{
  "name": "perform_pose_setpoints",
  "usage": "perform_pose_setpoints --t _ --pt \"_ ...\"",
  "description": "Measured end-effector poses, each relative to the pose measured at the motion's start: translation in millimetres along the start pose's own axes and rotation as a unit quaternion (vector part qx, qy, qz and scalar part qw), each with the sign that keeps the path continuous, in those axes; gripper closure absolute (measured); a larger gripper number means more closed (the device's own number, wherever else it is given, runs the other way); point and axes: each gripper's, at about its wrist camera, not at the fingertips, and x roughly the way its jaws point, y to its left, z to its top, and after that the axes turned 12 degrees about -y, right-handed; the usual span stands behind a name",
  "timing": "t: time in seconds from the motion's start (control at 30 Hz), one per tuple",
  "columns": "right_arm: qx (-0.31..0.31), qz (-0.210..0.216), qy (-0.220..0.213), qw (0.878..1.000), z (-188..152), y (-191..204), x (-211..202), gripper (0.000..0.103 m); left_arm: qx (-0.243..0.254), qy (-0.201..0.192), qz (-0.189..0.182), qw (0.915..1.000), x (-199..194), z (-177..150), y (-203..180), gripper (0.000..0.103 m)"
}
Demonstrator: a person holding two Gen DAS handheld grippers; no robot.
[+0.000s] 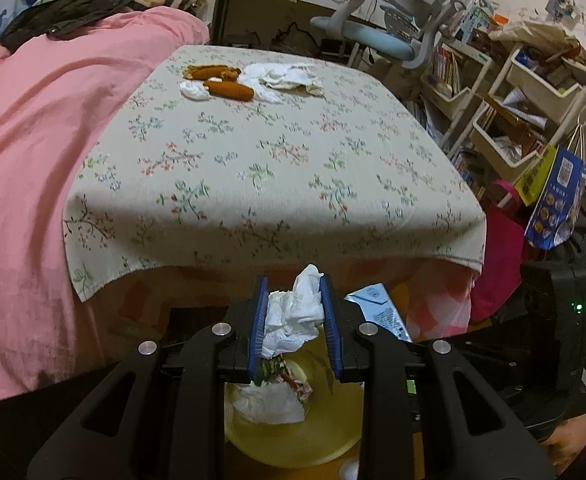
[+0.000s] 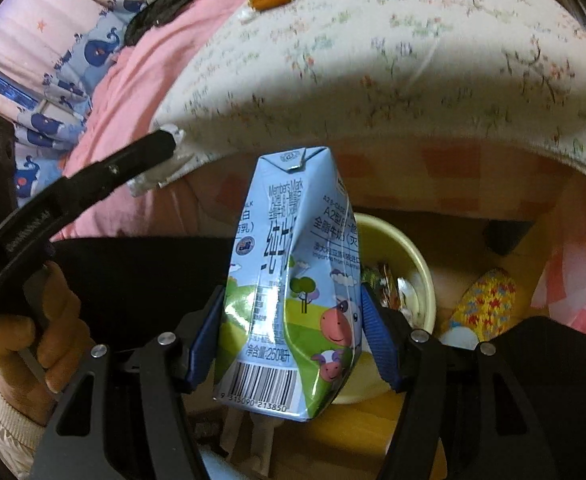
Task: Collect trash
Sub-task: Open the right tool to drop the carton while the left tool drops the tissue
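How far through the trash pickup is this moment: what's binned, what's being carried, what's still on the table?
Binned: the yellow bin below the table already holds tissue and wrappers. In hand: the left hand-held gripper clamps a crumpled tissue above it; the right hand-held gripper grips a milk carton. Left: peels and tissues at the flowered tablecloth's far end.

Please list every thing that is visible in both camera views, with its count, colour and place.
crumpled tissue: one, white, between the left gripper's pads, above the bin
milk carton: one, light blue and green, between the right gripper's pads
bin: one, yellow, on the floor below the table edge, tissue and wrappers inside
tablecloth: one, cream with flowers, over the table
peels: a few, orange-brown, far end of the table
tissues: several, white, beside the peels
blanket: one, pink, left of the table
left gripper: black, blue pads
right gripper: black, blue pads
hand: one, on the left gripper's handle
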Motion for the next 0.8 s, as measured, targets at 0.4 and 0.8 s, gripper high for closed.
perform_pose_setpoints --t 0.4,0.8 --pt "-0.031 -0.030 0.045 0.998 -15 6 10 0.041 0.020 0.038 0.011 0.9990 3 -22 -9 0.078" --pt "-0.035 -0.054 0.050 0.997 -21 6 10 0.041 0.022 0.077 0.010 0.9967 9 -35 -15 0.063"
